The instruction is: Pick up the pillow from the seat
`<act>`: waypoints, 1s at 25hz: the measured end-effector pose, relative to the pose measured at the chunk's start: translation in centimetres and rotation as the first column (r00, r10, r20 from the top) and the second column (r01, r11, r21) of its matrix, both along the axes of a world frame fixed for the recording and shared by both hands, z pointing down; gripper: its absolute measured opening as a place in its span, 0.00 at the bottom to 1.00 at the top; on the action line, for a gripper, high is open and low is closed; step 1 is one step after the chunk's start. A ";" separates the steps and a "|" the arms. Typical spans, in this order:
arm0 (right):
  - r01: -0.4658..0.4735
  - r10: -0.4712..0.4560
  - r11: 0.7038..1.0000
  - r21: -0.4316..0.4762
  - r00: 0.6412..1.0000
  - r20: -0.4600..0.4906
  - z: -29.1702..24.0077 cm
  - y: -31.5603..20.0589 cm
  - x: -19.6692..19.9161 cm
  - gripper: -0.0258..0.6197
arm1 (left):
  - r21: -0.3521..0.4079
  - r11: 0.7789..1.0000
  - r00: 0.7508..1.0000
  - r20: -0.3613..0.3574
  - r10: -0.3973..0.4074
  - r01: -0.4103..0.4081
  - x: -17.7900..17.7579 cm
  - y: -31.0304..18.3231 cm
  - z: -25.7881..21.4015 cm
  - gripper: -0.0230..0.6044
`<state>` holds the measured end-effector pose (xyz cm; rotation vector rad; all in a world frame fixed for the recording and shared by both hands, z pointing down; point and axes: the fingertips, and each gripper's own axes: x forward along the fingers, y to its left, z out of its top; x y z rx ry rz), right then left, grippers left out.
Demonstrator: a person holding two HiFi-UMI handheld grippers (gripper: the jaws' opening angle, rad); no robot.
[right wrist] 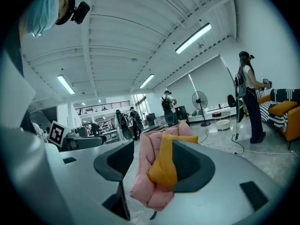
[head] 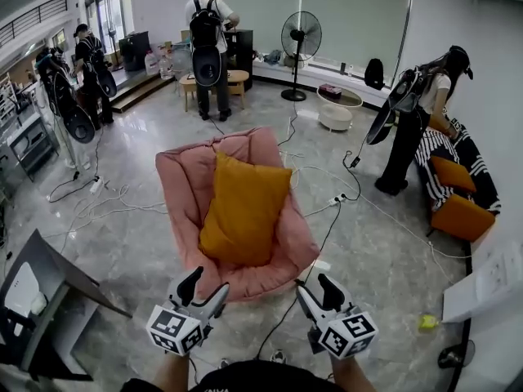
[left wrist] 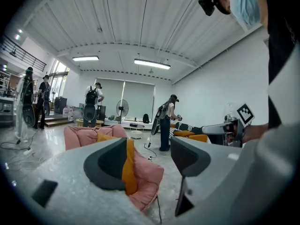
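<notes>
Head view: my left hand-held gripper (head: 208,282) and right hand-held gripper (head: 317,284) hang open, empty, near the mustard fabric pillow (head: 245,211) on the pink padded seat (head: 184,186).

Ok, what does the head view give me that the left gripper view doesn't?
Head view only: the whole rectangular orange fabric pillow on the padded pink floor seat, with bare floor between the seat and the open left gripper and right gripper. Left gripper view only: the ribbed white ceiling and its strip lights. Both: pillow, seat, black standing fan, people at the back.
</notes>
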<state>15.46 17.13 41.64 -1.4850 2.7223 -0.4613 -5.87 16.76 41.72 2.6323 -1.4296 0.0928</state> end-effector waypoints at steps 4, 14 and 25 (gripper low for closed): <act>0.032 -0.032 0.999 -0.016 0.999 0.009 0.1 -0.9 3.0 0.42 | -0.012 0.999 0.999 -0.009 -0.047 0.047 2.6 0.0 0.0 0.50; 0.100 -0.098 0.994 -0.054 0.994 0.040 2.0 -3.2 5.4 0.43 | -0.056 0.991 0.993 0.026 -0.119 0.120 4.7 0.3 1.9 0.50; 0.065 -0.062 0.995 -0.080 0.997 0.036 2.8 -8.4 3.7 0.43 | -0.064 0.994 0.996 0.011 -0.087 0.088 3.1 -5.8 2.8 0.50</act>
